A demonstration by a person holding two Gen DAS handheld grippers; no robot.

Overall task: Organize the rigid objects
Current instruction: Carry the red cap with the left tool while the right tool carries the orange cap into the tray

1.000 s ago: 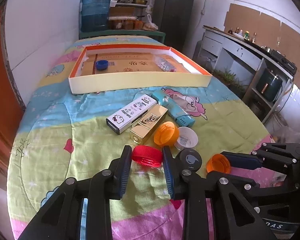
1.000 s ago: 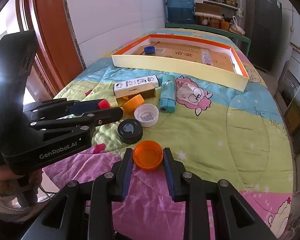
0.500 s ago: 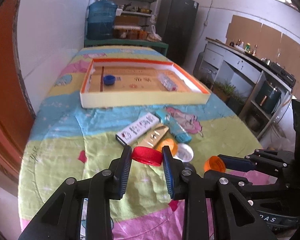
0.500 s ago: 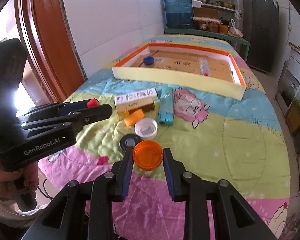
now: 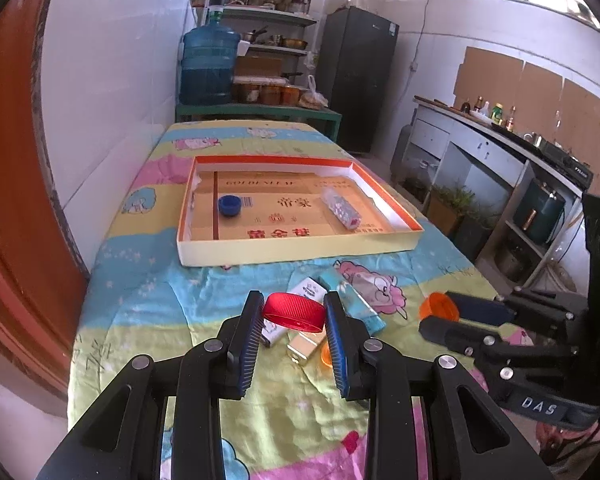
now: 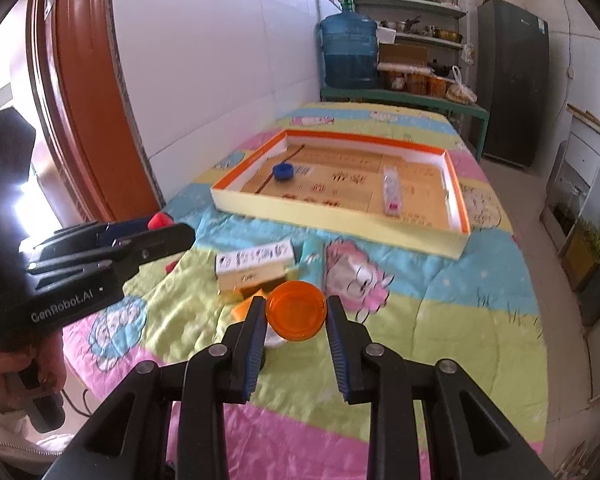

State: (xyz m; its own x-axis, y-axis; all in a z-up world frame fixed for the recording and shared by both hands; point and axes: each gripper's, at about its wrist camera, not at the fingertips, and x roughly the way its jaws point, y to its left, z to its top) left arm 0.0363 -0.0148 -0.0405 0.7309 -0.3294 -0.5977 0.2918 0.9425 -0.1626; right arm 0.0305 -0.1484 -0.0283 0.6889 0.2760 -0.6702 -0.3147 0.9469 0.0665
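My left gripper is shut on a red ribbed cap, held in the air above the bedspread. My right gripper is shut on an orange cap, also lifted. Each gripper shows in the other's view: the right one with its orange cap, the left one with the red cap. Farther back lies the shallow orange-rimmed box, holding a blue cap and a clear patterned packet.
Under the grippers lie a white printed box, a gold box, a teal box and another orange cap. A person's hand holds the left gripper. White wall runs along the left; shelves, water jug and fridge stand behind.
Both grippers have risen off the bedspread with their caps still gripped, and their views have tilted up toward the box. The objects on the bedspread have not moved.
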